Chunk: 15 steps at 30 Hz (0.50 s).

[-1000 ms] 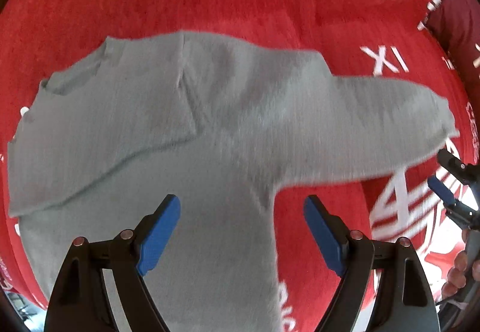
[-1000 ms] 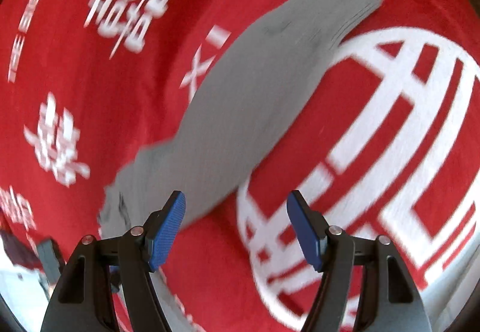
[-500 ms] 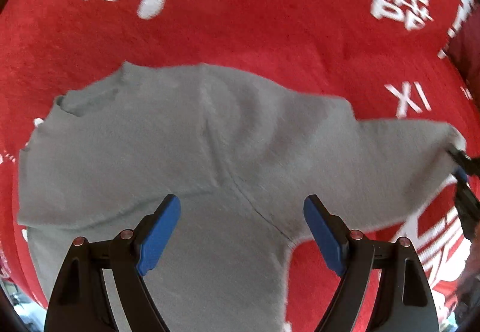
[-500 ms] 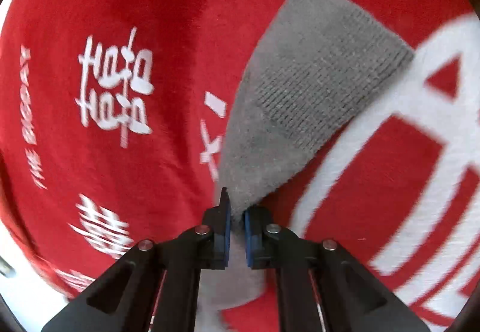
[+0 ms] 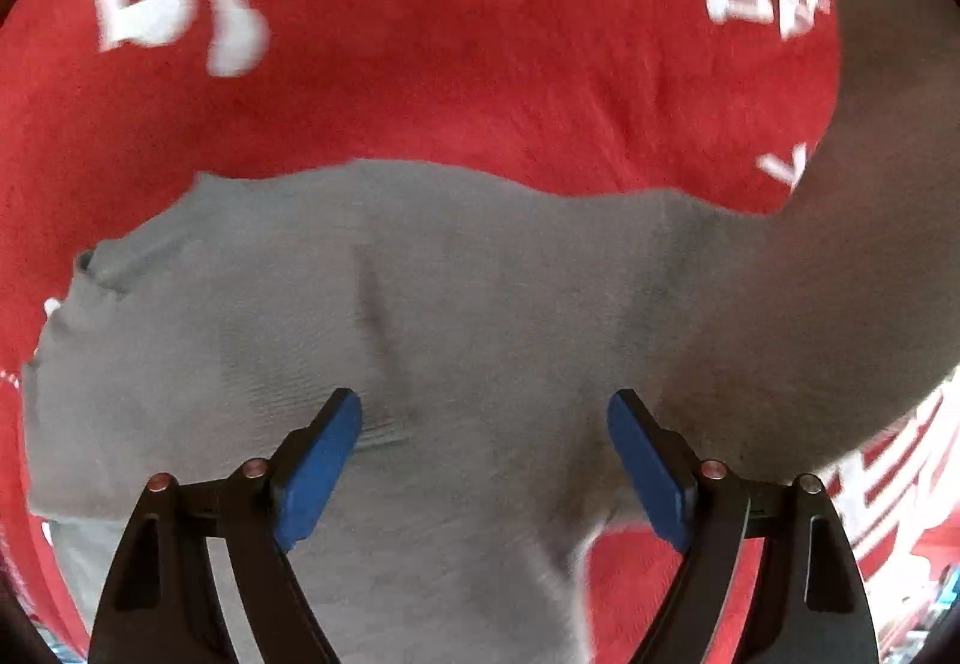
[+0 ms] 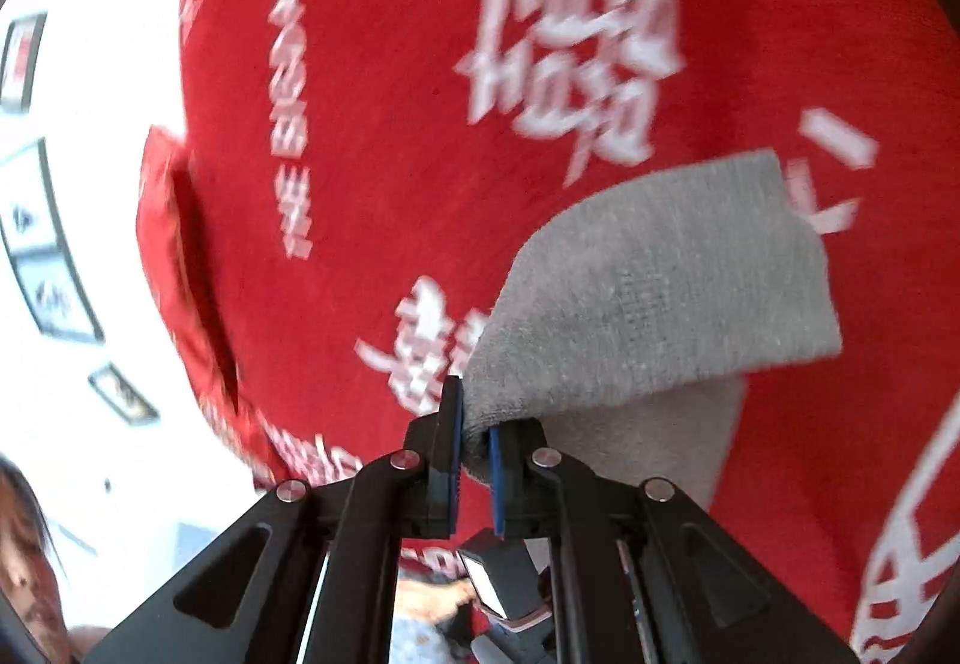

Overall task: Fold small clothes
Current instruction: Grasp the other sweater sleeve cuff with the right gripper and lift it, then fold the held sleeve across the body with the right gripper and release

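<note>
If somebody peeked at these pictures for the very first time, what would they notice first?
Probably the bright red cloth with big white writing, which fills nearly everything. Next comes the grey sweater spread across it, right under the left gripper, whose blue jaws stand wide open above the fabric. In the right wrist view, the right gripper is pinched shut on the sleeve, lifting its end up off the cloth.
</note>
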Each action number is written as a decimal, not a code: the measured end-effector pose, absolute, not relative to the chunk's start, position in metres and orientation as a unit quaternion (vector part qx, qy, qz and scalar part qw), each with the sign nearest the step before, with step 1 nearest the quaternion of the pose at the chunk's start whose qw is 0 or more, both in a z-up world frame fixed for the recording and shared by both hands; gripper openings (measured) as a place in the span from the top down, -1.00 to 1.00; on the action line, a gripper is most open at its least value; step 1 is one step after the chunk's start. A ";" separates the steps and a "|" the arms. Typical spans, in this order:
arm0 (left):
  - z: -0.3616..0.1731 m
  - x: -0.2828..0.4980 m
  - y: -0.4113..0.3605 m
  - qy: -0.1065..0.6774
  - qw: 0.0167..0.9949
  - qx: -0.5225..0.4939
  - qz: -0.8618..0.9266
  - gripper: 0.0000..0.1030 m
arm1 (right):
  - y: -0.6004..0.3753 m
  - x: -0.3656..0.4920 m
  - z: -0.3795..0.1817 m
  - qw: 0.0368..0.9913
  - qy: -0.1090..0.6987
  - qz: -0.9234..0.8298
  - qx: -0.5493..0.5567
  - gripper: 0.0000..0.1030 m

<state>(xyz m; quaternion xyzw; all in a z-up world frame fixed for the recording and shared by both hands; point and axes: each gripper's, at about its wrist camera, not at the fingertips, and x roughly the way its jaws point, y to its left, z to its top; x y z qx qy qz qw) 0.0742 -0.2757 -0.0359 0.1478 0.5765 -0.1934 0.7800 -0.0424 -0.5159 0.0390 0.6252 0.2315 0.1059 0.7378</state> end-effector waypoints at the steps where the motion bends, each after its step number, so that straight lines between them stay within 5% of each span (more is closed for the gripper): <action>1: -0.027 0.076 -0.260 0.570 0.786 0.142 -0.191 -0.66 | -0.497 -0.030 0.049 0.749 0.244 0.118 0.605 0.84; 8: 0.010 0.101 -0.101 0.546 0.820 0.117 -0.126 -0.66 | -0.341 0.054 0.072 0.796 0.360 0.191 0.448 0.84; 15: -0.010 0.128 0.056 0.565 0.819 0.090 -0.027 -0.66 | -0.152 0.116 -0.013 0.774 0.525 0.203 0.289 0.77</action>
